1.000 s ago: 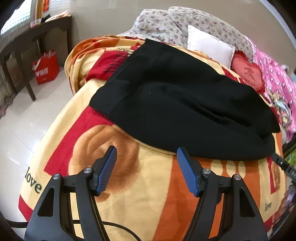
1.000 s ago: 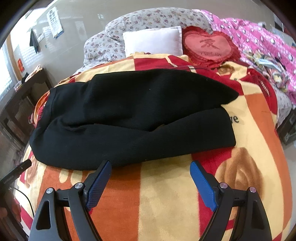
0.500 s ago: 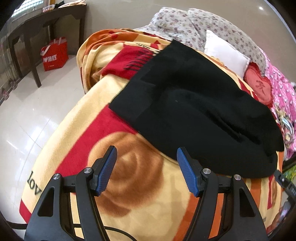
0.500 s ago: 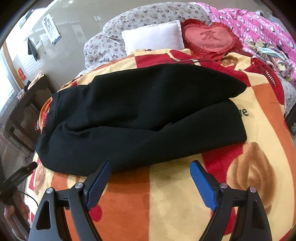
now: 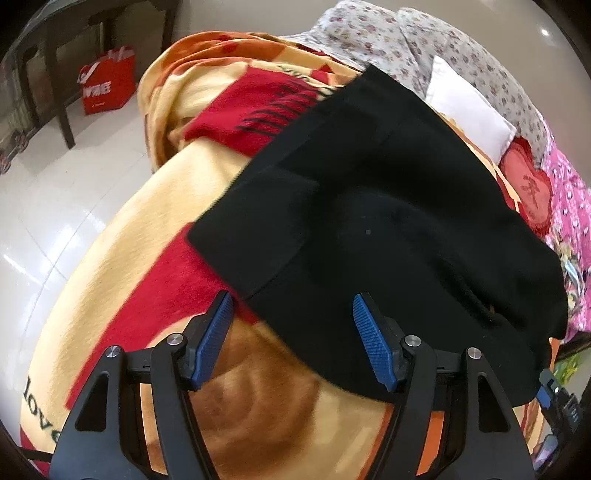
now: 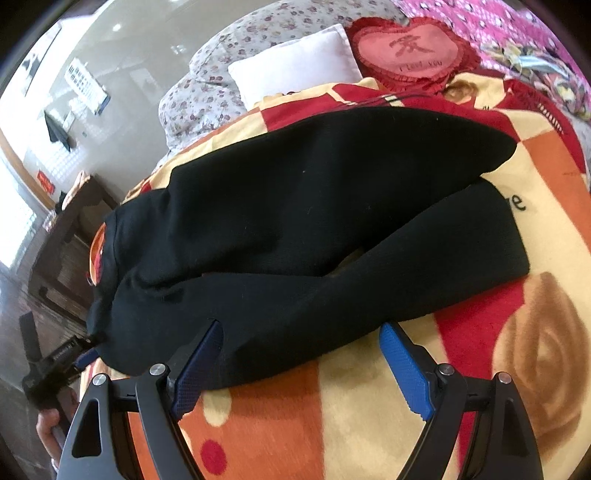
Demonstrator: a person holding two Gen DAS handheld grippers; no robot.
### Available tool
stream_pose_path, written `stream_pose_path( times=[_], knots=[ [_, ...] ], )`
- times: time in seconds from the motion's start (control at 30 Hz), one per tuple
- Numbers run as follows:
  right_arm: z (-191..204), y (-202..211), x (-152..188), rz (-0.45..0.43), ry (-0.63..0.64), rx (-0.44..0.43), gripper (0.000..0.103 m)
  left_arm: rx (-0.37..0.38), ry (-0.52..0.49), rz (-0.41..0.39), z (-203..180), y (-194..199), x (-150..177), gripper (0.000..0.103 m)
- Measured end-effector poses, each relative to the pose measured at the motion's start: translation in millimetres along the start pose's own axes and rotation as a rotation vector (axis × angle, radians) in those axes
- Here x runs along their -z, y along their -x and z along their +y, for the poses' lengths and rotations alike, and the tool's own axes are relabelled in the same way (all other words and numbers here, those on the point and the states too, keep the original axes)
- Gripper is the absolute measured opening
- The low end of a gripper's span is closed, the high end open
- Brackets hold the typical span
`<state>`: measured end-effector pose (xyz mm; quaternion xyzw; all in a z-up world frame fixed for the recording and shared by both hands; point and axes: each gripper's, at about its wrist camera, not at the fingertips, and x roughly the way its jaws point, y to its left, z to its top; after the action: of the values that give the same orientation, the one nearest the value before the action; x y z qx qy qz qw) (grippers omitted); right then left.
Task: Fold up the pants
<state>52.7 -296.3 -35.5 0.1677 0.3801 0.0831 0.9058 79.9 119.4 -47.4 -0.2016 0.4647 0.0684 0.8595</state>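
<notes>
Bedroom scene, with a bed under an orange, red and cream blanket as the working surface. Left claw hangs with its blue-padded fingers spread wide and gripping nothing, the tips over the near corner of the black pants at the waistband end. Right claw is likewise spread and empty, its left finger overlapping the near edge of the pants and its right finger over bare blanket just past that edge.

Pants lie flat across the blanket, long axis running side to side in the right wrist view: waistband toward the left, the two leg ends toward the right, one leg lying nearer than the other.

Beyond the pants sit a white pillow, a red heart-shaped cushion, floral bedding and a pink quilt. On the tiled floor beside the bed stands a red shopping bag under a dark wooden bench; its contents cannot be made out.
</notes>
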Motion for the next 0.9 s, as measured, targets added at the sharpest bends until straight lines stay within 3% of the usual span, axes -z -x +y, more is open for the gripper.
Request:
stream_pose_path(
  times=[0.07, 0.1, 0.13, 0.17, 0.2, 0.3, 0.4, 0.53, 0.67, 0.9],
  knots=[
    [-2, -6, -3, 0.012, -0.014, -0.01, 0.085, 0.003, -0.026, -0.002, -8, -3, -1, 0.067],
    [-3, -10, -5, 0.017, -0.019, -0.012, 0.081, 0.0, -0.042, -0.005, -11, -4, -1, 0.058],
    [-4, -14, -5, 0.022, -0.022, -0.005, 0.068, -0.005, -0.053, -0.011, -13, -5, -1, 0.051],
    [-5, -17, -5, 0.023, -0.028, 0.007, 0.061, -0.026, -0.061, -0.015, -14, -7, -2, 0.037],
    [-7, -20, -5, 0.024, -0.04, 0.003, 0.052, -0.044, -0.067, -0.02, -15, -7, -2, 0.029],
    [-8, -20, -2, -0.001, -0.037, -0.016, 0.041, -0.034, -0.061, -0.041, -12, -5, -3, 0.016],
    [-4, -15, 3, -0.019, -0.017, -0.044, 0.026, -0.004, -0.057, -0.071, -11, 4, -3, 0.011],
    [6, 3, 7, -0.061, 0.041, -0.045, 0.018, 0.033, -0.058, -0.098, -8, 23, 1, 0.01],
    [9, 21, 11, -0.046, 0.046, -0.101, 0.014, 0.09, -0.045, -0.107, 4, 50, 11, 0.01],
    [10, 68, 43, 0.0, 0.085, -0.189, 0.012, 0.115, -0.062, -0.083, 27, 89, 48, 0.01]
  ],
)
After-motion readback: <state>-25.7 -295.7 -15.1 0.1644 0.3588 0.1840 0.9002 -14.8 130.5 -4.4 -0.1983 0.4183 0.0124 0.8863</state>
